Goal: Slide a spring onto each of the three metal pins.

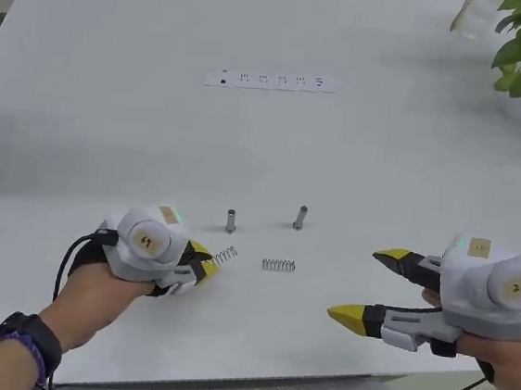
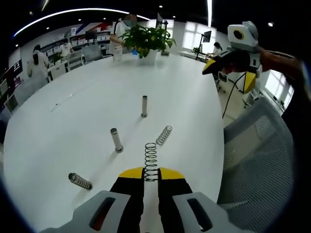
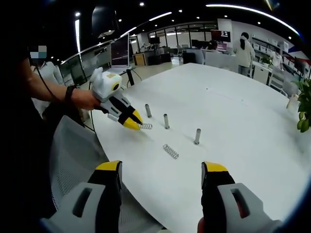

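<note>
Got one spring (image 2: 151,160) pinched in the left tool (image 2: 151,174) near the pins (image 2: 115,140) on the bench (image 2: 73,107), a loose spring (image 2: 164,135) lying beside them, right tool (image 3: 162,166) spread wide and well apart

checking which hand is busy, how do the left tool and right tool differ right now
The left tool is shut on a spring, jaws pressed together; the right tool is open, jaws wide apart with nothing between them. The left tool sits close to a metal pin; the right tool hangs back nearer the front edge of the table. Both have black jaws with yellow tips.
</note>
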`<state>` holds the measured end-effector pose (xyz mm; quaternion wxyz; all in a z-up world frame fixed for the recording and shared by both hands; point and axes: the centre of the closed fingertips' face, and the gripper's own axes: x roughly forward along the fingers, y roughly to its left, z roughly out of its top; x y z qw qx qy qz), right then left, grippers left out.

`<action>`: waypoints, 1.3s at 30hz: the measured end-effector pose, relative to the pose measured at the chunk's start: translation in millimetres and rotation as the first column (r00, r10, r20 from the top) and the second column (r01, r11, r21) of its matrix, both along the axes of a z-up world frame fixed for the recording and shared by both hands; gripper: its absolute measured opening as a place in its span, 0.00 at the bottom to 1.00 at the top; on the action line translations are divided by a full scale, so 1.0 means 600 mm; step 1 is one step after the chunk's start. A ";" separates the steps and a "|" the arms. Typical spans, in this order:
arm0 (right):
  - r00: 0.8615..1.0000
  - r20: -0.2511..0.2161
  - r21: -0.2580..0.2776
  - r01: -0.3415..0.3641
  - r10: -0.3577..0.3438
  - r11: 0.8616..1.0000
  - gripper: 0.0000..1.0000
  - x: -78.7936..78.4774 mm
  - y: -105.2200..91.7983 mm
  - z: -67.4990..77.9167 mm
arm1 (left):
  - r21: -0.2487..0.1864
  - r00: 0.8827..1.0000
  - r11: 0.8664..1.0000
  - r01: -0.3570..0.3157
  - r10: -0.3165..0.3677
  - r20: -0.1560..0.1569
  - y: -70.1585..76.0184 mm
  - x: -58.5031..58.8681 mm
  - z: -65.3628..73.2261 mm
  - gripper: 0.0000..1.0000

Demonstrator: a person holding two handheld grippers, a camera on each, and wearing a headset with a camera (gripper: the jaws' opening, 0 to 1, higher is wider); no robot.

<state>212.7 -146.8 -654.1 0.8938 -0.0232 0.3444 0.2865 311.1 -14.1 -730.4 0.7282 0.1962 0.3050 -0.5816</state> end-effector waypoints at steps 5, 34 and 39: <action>1.000 -0.002 0.010 -0.016 0.016 1.000 0.65 0.003 0.008 0.000 | -0.017 0.999 0.999 0.030 -0.030 0.029 -0.007 -0.002 0.026 0.02; 0.979 0.007 0.031 -0.204 0.204 0.979 0.65 0.033 0.078 0.009 | -0.067 0.982 0.984 0.166 -0.158 0.108 -0.033 -0.049 0.109 0.02; 0.973 0.010 0.034 -0.232 0.231 0.972 0.63 0.039 0.086 0.012 | -0.071 0.977 0.980 0.188 -0.179 0.116 -0.040 -0.057 0.117 0.02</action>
